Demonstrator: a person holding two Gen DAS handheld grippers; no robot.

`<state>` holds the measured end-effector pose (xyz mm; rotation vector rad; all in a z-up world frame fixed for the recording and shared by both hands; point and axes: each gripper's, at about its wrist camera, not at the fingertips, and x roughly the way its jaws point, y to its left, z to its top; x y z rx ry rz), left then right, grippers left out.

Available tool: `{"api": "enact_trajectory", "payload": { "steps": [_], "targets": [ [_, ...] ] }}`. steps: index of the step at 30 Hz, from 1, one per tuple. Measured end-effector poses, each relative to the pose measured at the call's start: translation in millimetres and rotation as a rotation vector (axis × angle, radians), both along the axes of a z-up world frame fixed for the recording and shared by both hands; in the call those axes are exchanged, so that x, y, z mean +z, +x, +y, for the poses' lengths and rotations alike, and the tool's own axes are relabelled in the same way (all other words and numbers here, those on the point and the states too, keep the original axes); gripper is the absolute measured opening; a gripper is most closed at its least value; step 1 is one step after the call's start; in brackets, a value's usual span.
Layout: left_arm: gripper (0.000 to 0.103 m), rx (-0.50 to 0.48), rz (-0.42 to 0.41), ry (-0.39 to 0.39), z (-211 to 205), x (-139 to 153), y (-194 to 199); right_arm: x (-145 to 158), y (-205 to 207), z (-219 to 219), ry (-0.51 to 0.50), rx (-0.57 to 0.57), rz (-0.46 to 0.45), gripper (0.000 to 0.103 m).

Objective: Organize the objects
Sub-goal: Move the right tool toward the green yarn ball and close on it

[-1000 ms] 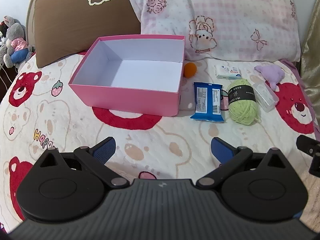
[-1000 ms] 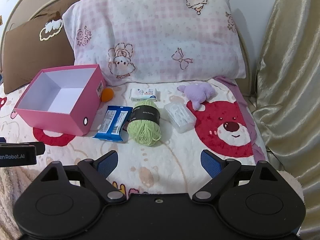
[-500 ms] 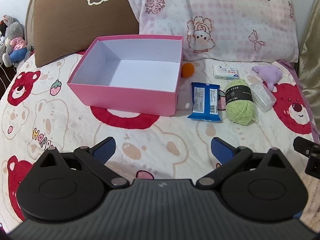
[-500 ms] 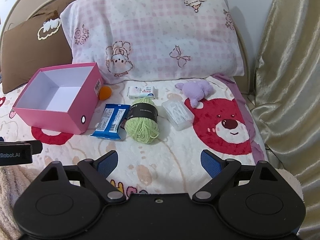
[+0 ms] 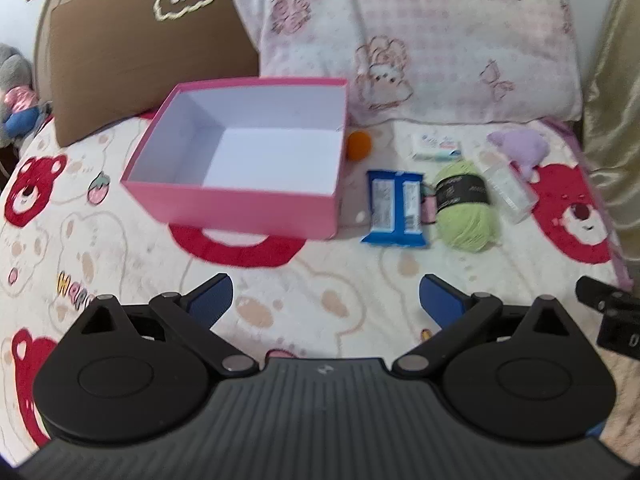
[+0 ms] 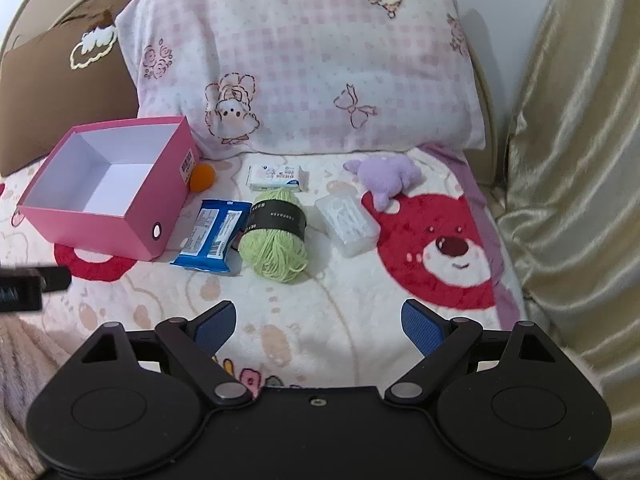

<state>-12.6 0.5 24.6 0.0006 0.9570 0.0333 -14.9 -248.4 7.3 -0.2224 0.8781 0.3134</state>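
Pink box (image 6: 120, 216) sits on my bed (image 6: 320, 308), lid off, its white inside bare; I take it as my landmark. Tucked just beside its far right corner is a small orange ball (image 6: 202, 177). Close by the box's right wall lies a blue snack packet (image 6: 210, 235), flat on the blanket, and touching or nearly touching the packet's far side is a ball of green yarn (image 6: 276, 236) with a black paper band around it. Beyond the yarn, farther from the box and toward the pillows, lies a small white tissue pack (image 6: 277, 177). Further right of the box again, past the yarn, a clear plastic case (image 6: 347, 224) lies at a slant, and a purple plush toy (image 6: 386, 178) rests just behind that case.

Behind the box a brown pillow (image 5: 140, 56) with a white cloud on it leans up, and a pink checked pillow (image 6: 304, 60) stands behind the row of small things. A gold curtain (image 6: 572, 160) hangs well off to the right of the box.

My left hand-held gripper (image 5: 325, 295) hovers over the blanket in front of the box, blue pads spread wide with nothing between them. My right hand-held gripper (image 6: 318, 322) hovers in front of the yarn, likewise spread and pinching nothing.
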Motion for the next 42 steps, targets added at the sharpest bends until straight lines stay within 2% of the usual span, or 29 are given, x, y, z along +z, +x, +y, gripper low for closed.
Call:
{"api": "enact_trajectory", "payload": {
  "steps": [5,11,15,20,23,26,31,36,39,42],
  "targets": [
    [0.1,-0.084,0.017,-0.042,-10,17,24,8,11,-5,-0.021,0.109,-0.014,0.092],
    [0.1,-0.169,0.038,-0.064,-30,20,44,16,21,-5,0.042,0.202,-0.005,0.092],
    [0.1,-0.204,0.077,-0.121,-37,15,55,13,27,1,0.084,0.268,0.022,0.092],
    [0.1,-0.226,0.07,-0.083,-53,9,71,-4,35,9,0.183,0.389,0.032,0.093],
    [0.1,-0.244,0.089,-0.127,-60,0,80,-16,45,11,0.254,0.377,0.047,0.093],
    [0.1,-0.21,0.095,-0.145,-66,-12,90,-29,56,13,0.301,0.38,0.034,0.093],
    [0.1,-0.188,0.104,-0.177,-73,-33,111,-49,71,24,0.231,0.366,-0.035,0.093],
    [0.1,-0.227,0.074,-0.239,-78,-53,129,-64,80,28,0.254,0.427,0.015,0.092],
    [0.1,-0.243,0.022,-0.212,-81,-63,133,-73,84,26,0.288,0.4,0.01,0.092],
    [0.1,-0.247,-0.004,-0.215,-81,-74,137,-77,92,28,0.271,0.38,-0.044,0.092]
  ]
}}
